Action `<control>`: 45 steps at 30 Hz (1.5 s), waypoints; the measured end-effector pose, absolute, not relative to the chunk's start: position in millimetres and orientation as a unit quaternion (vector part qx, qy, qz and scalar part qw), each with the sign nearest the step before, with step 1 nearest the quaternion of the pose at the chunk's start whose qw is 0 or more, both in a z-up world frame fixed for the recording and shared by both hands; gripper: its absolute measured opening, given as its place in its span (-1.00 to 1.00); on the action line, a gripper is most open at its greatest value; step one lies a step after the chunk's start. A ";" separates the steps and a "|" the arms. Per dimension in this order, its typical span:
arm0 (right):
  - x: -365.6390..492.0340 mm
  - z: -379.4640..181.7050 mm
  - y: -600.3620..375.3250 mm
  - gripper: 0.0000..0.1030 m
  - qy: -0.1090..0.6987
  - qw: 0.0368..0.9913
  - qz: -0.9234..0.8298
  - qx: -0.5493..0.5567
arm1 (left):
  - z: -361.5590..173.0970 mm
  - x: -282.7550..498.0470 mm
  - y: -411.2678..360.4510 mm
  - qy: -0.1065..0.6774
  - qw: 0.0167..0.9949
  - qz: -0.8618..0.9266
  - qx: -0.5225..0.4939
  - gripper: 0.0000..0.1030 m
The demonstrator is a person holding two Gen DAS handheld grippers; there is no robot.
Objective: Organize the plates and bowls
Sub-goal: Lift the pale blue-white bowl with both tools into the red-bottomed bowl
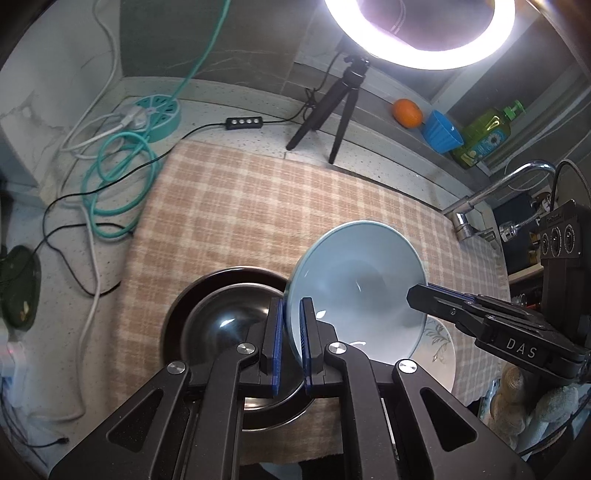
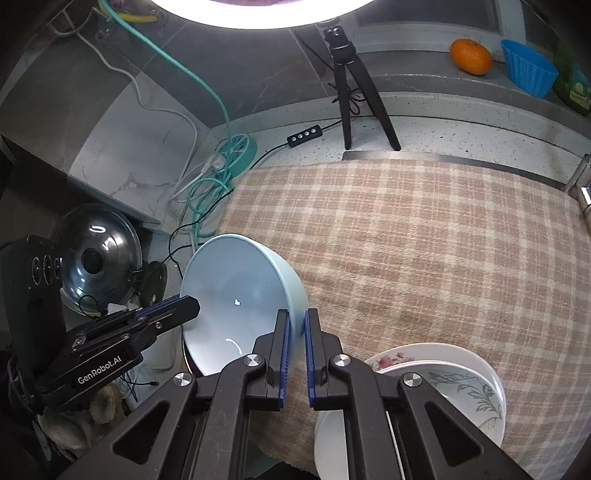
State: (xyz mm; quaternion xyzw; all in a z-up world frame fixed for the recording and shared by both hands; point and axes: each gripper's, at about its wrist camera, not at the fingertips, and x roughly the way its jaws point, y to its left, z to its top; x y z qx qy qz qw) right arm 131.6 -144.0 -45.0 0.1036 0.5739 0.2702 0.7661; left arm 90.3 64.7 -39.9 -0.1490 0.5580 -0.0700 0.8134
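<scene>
a: what is held by the left gripper [image 1: 291, 325]?

b: the rim of a pale blue bowl [image 1: 354, 288] is pinched between its blue pads. the jaws are closed on that rim, with only the thin wall of the bowl between them.

a: and the right gripper [image 2: 296, 332]?

b: the opposite rim of the same bowl is clamped by it in the same way. in the left wrist view it is seen coming in from the right edge, its fingers closed over the far rim.

a: where is the bowl?

b: it is held tilted in the air above the near edge of a checked cloth [image 1: 240, 206] that is spread over the counter [image 1: 369, 162]. whether it touches anything below cannot be told.

a: what lies beneath it?

b: a dark bowl [image 1: 221, 317] on a dark plate [image 1: 181, 306] is seen under the left gripper, at the near edge of the cloth. a stack of white flowered plates [image 2: 443, 365] is seen under the right gripper, near the cloth's near right corner.

a: anything else on the counter?

b: a black tripod [image 1: 332, 107] carrying a ring light [image 1: 421, 33] is stood at the far edge of the cloth. a teal cable [image 1: 122, 177] is coiled off the cloth's left edge. an orange [image 1: 407, 112], a blue cup [image 1: 441, 131] and a green bottle [image 1: 487, 133] are lined up on the ledge behind, and a tap [image 1: 491, 192] is seen at the right.
</scene>
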 end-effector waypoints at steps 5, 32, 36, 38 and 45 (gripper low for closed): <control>121.4 -45.6 -126.6 -0.86 0.577 0.760 0.281 0.097 | -39.2 81.4 79.9 0.555 0.815 -0.060 -0.154 -0.86; 103.9 -86.3 -78.7 -0.85 0.620 0.726 0.288 0.072 | -75.9 68.0 114.5 0.588 0.792 -0.028 -0.160 -0.86; 105.8 -90.4 -75.8 -0.85 0.625 0.723 0.286 0.070 | -81.5 68.6 115.1 0.591 0.790 -0.026 -0.160 -0.86; 106.8 -91.4 -74.6 -0.85 0.626 0.722 0.286 0.069 | -83.6 68.6 115.5 0.592 0.789 -0.025 -0.161 -0.86; 109.8 -93.3 -71.5 -0.85 0.629 0.720 0.284 0.066 | -84.9 70.5 115.1 0.592 0.789 -0.022 -0.159 -0.86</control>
